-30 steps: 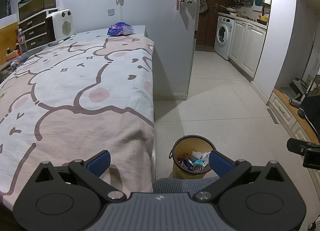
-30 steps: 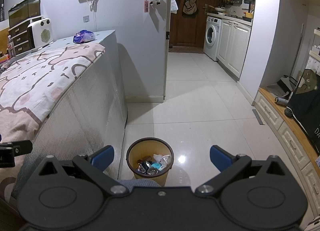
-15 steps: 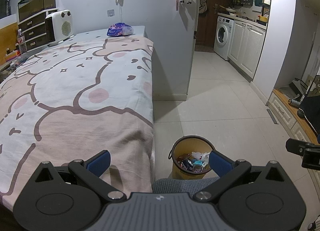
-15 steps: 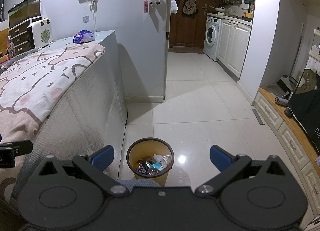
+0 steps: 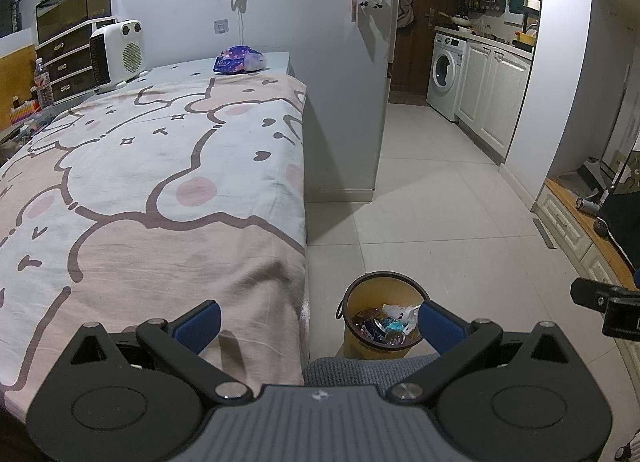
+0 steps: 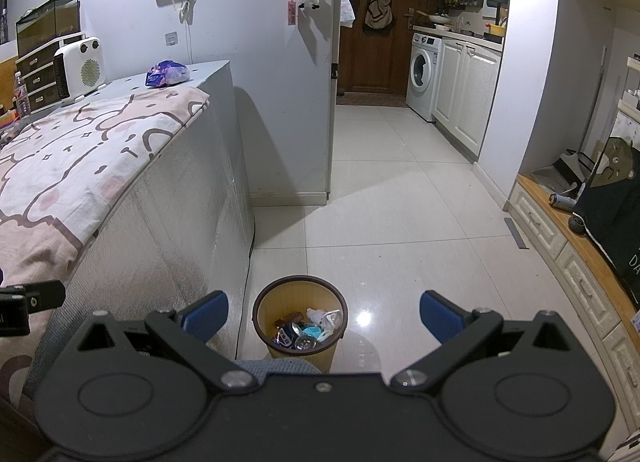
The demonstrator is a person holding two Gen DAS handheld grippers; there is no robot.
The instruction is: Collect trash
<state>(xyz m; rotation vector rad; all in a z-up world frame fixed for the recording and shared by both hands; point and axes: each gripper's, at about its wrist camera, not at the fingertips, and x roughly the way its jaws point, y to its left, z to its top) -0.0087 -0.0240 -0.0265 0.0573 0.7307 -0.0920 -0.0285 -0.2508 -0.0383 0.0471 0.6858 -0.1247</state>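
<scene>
Two hand-held grippers, both with jaws spread wide and nothing between the blue pads. Left gripper (image 5: 318, 322) hovers over the foot corner of the bed; right gripper (image 6: 324, 312) hangs above the floor, looking down toward the bin.

Round yellow-tan waste bin with dark rim (image 6: 300, 294) stands on the pale tiled floor (image 6: 400, 221), just beside the bed's silver-grey side panel (image 6: 172, 229). Already holds trash: crushed cans, a white crumpled plastic bag, a teal scrap, dark wrappers. Roughly the lower part filled; room left above.

Pink-and-white cartoon-print bedsheet (image 5: 160, 181) shows no loose litter across its near and middle stretch. Floor within view also looks bare of scraps.

One candidate left: a purple-and-blue crinkled plastic packet (image 5: 239, 59) lying on the grey ledge at the far end of the bed, near the white boxy fan heater (image 5: 118, 51). Well apart from both grippers and from the bin. Cannot tell whether it is trash or a tissue pack in use.

Judgement: collection mostly done, to go by the filled bin and the tidy surfaces. If the packet counts as rubbish, one fetch-and-drop remains; otherwise nothing visible is left. Clutter at the far left bedside is too small to read.
</scene>
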